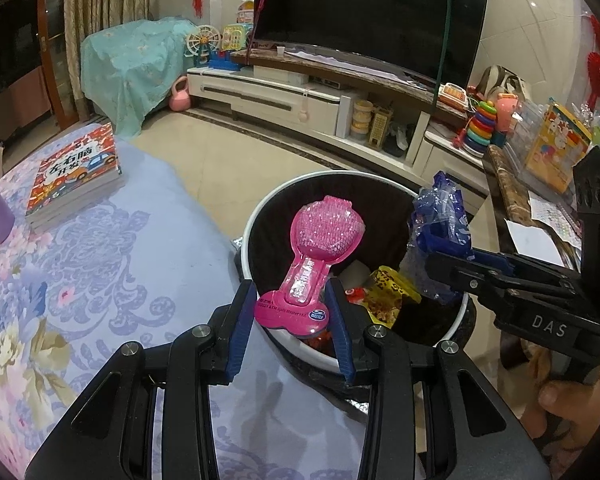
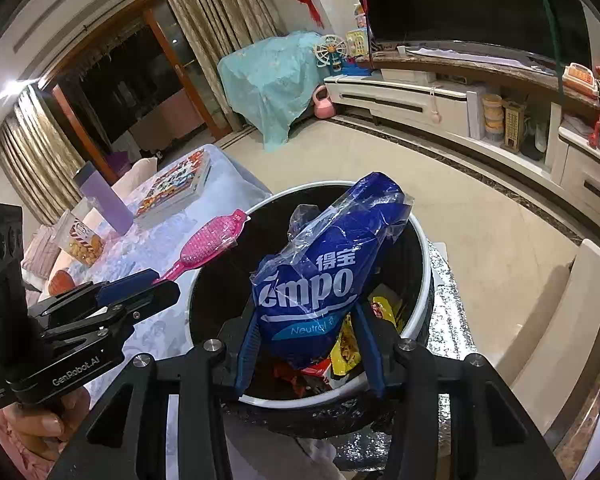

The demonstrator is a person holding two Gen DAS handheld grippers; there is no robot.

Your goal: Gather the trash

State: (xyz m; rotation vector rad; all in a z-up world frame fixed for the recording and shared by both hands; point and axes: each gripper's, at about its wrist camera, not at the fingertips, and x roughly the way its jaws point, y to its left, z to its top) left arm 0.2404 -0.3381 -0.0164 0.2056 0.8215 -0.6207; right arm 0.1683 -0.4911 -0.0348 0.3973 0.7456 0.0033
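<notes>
Pinched at its flat card base in my left tool (image 1: pixel 290 312), the stiff pink plastic blister pack (image 1: pixel 312 256) hangs over the round white-rimmed bin (image 1: pixel 260 208) — my right tool (image 2: pixel 306 344) clamps the light, crinkly, slippery blue tissue wrapper (image 2: pixel 324 276) low down.

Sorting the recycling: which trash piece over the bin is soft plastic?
The blue Tempo tissue wrapper in the right gripper; the left gripper's pink packaging is rigid.

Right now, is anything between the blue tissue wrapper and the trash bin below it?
Nothing visible. The blue tissue wrapper sits in the right claw directly over the open trash bin; only earlier trash lies inside.
</notes>
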